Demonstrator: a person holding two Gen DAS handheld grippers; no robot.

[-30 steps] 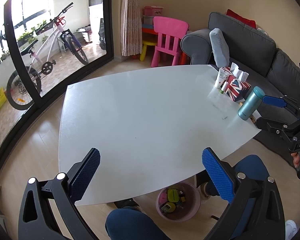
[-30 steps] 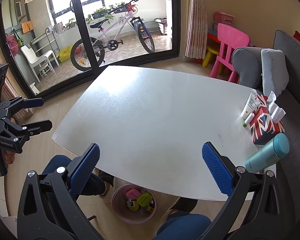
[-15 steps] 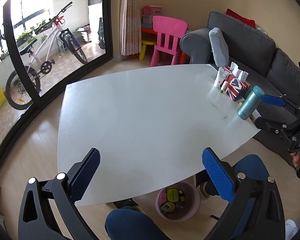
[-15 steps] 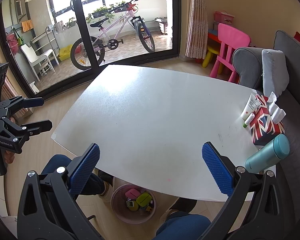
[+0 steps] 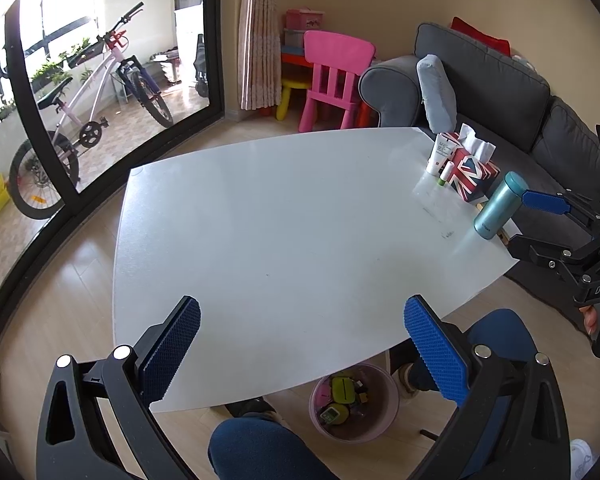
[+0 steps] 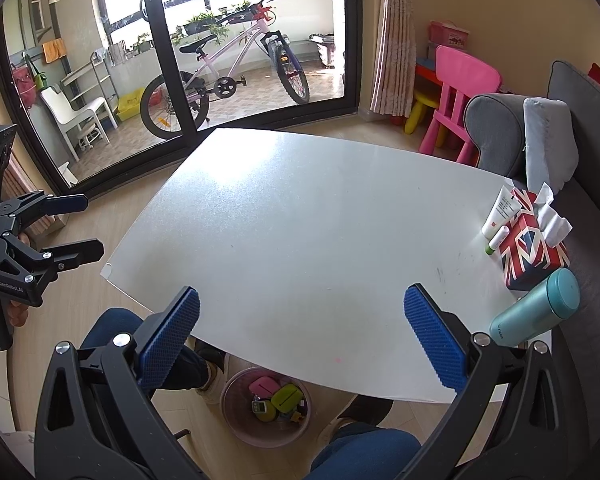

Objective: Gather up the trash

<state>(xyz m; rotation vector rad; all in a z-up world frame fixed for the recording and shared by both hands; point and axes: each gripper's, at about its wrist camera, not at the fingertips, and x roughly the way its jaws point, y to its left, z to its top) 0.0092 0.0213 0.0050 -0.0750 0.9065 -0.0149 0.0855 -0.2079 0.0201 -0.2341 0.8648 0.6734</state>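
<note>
A pink trash bin (image 5: pixel 354 408) stands on the floor under the near edge of the white table (image 5: pixel 284 232), with several small colourful items in it. It also shows in the right wrist view (image 6: pixel 266 406). My left gripper (image 5: pixel 302 348) is open and empty above the table's near edge. My right gripper (image 6: pixel 302 336) is open and empty, also above the near edge. Each gripper shows in the other's view, the right one (image 5: pixel 540 224) at the table's right end, the left one (image 6: pixel 76 224) off the table's left end.
At the table's right end stand a teal flask (image 6: pixel 536 314), a Union Jack tissue box (image 6: pixel 530 246) and a white tube (image 6: pixel 500 212). A grey sofa (image 5: pixel 500 80), a pink chair (image 5: pixel 334 76) and a bicycle (image 6: pixel 224 76) behind glass doors surround the table. My knees (image 5: pixel 256 452) are below.
Both grippers stay open and nearly still. The left wrist view has shifted slightly, with the table sitting a little further left in frame.
</note>
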